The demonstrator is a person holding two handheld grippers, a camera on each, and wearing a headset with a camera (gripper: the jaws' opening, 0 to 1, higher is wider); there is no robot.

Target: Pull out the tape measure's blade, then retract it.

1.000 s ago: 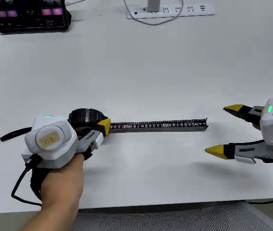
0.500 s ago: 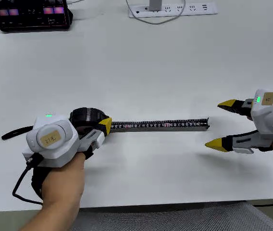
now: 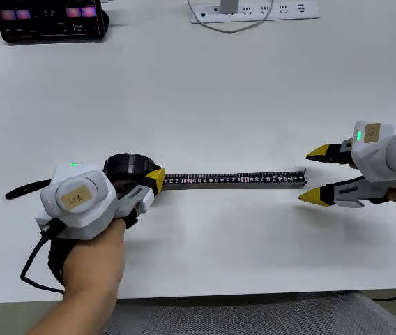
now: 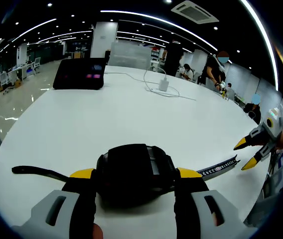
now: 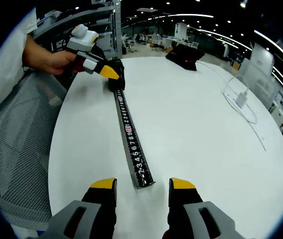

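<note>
Left gripper (image 3: 144, 191) clamps tape measure (image 3: 125, 169), anchoring it by surface (image 3: 205, 91) near edge; right gripper (image 3: 314, 174), jaws released, flanks blade (image 3: 233, 180) tip.

Bare desk (image 3: 205, 105) stretching wide beyond blade (image 3: 233, 179), which is barring the near strip btwn tape measure (image 3: 128, 167) & right gripper (image 3: 307, 175); power strip (image 3: 254, 10) & dark panel (image 3: 48, 17) sitting at far edge.

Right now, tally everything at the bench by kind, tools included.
tools: 2, left tool and right tool
tape measure: 1
power strip: 1
black console: 1
Total: 5
</note>
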